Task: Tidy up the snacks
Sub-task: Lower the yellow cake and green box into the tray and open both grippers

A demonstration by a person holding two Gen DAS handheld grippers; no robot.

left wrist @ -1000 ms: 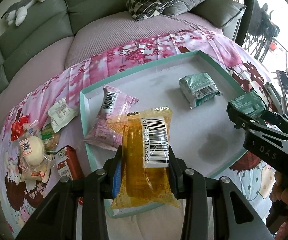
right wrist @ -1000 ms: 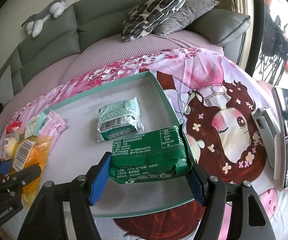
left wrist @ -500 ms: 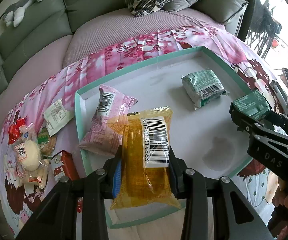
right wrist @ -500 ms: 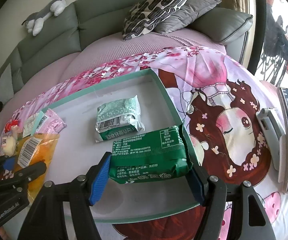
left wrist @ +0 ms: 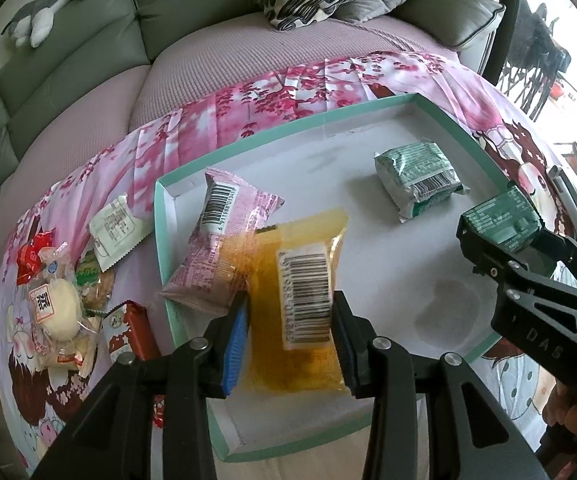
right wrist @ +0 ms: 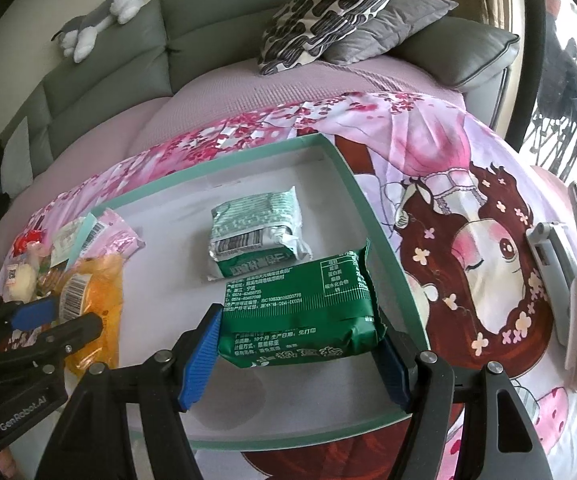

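My left gripper (left wrist: 290,338) is shut on an orange snack packet (left wrist: 302,300) with a barcode and holds it over the left half of a teal-rimmed white tray (left wrist: 160,248). My right gripper (right wrist: 296,350) is shut on a dark green snack packet (right wrist: 302,312) above the tray's (right wrist: 384,240) right front part. A pink packet (left wrist: 224,248) lies in the tray's left side, partly under the orange one. A light green packet (left wrist: 416,178) lies in the tray's back right; it also shows in the right wrist view (right wrist: 256,234).
Several loose snacks (left wrist: 72,280) lie on the pink cloth left of the tray, among them a red packet (left wrist: 128,328) and a white sachet (left wrist: 114,226). A phone and a white device (right wrist: 568,280) lie at the right. A sofa with cushions (right wrist: 328,8) stands behind.
Both grippers have moved slightly forward over the tray with their packets still held. Nothing was let go.
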